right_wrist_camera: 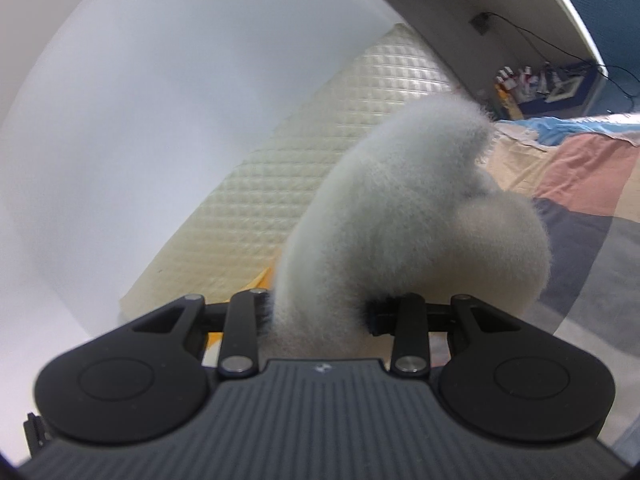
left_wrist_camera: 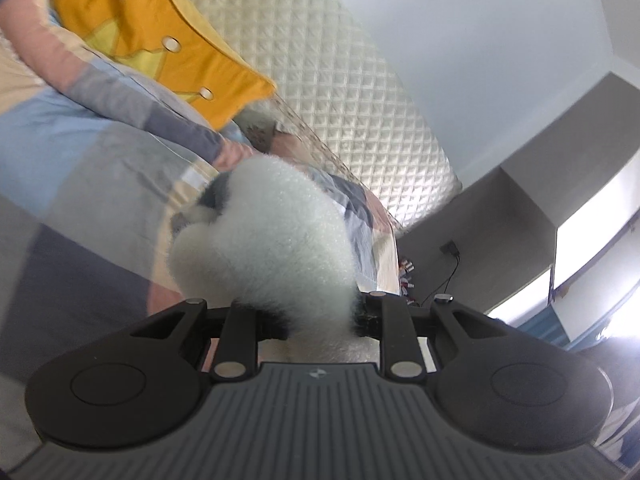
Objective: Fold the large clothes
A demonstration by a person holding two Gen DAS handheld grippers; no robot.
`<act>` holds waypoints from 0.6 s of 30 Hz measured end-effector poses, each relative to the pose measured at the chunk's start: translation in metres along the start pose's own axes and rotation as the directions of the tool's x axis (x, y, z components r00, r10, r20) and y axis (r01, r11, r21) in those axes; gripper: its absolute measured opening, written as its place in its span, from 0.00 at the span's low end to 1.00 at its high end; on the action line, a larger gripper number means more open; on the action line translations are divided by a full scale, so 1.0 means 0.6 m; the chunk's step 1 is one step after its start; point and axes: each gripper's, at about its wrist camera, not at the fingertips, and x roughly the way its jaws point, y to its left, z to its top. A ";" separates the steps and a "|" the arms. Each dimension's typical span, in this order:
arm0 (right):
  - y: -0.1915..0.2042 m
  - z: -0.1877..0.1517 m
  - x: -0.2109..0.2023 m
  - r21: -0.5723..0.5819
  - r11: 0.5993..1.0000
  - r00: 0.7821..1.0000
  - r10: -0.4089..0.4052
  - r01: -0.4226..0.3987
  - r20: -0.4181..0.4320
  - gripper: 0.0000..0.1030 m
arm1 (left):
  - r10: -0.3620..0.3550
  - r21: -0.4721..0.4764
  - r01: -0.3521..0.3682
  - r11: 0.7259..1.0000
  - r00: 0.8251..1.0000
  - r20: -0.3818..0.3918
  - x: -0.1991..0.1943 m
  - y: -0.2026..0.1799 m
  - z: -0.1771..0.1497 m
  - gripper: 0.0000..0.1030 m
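Both grippers were pinching the fleece. The left gripper (left_wrist_camera: 320, 320) had its jaws closed on a thick white bunch of the fleece (left_wrist_camera: 264, 240), which bulged up ahead of it, lifted above the patchwork quilt (left_wrist_camera: 80, 152) on the bed. An orange cushion (left_wrist_camera: 160, 40) lay further back against the quilted headboard (left_wrist_camera: 340, 80). The right gripper (right_wrist_camera: 320, 312) clamped another fold of the fleece (right_wrist_camera: 400, 208), the pile rising in a fat curl over the quilt (right_wrist_camera: 580, 184). The headboard (right_wrist_camera: 300, 160) and a cluttered shelf (right_wrist_camera: 540, 80) showed behind, all blurred.
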 end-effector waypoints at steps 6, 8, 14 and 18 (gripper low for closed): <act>-0.132 -0.048 0.031 0.086 0.991 0.994 -0.101 0.099 0.030 0.37 | 0.031 0.026 -0.028 0.999 0.995 -0.100 0.128 0.061 -0.096 0.25; -0.176 -0.080 0.029 0.123 0.983 0.990 -0.143 0.140 0.016 0.37 | 0.057 0.060 -0.050 0.997 0.989 -0.138 0.151 0.087 -0.133 0.25; -0.250 -0.171 -0.006 0.141 0.979 0.989 -0.145 0.144 -0.003 0.36 | 0.015 0.124 0.001 0.992 0.991 -0.132 0.139 0.144 -0.198 0.27; -0.258 -0.200 -0.023 0.120 0.982 0.989 -0.149 0.147 0.005 0.36 | 0.012 0.136 0.006 0.991 0.992 -0.128 0.120 0.170 -0.220 0.27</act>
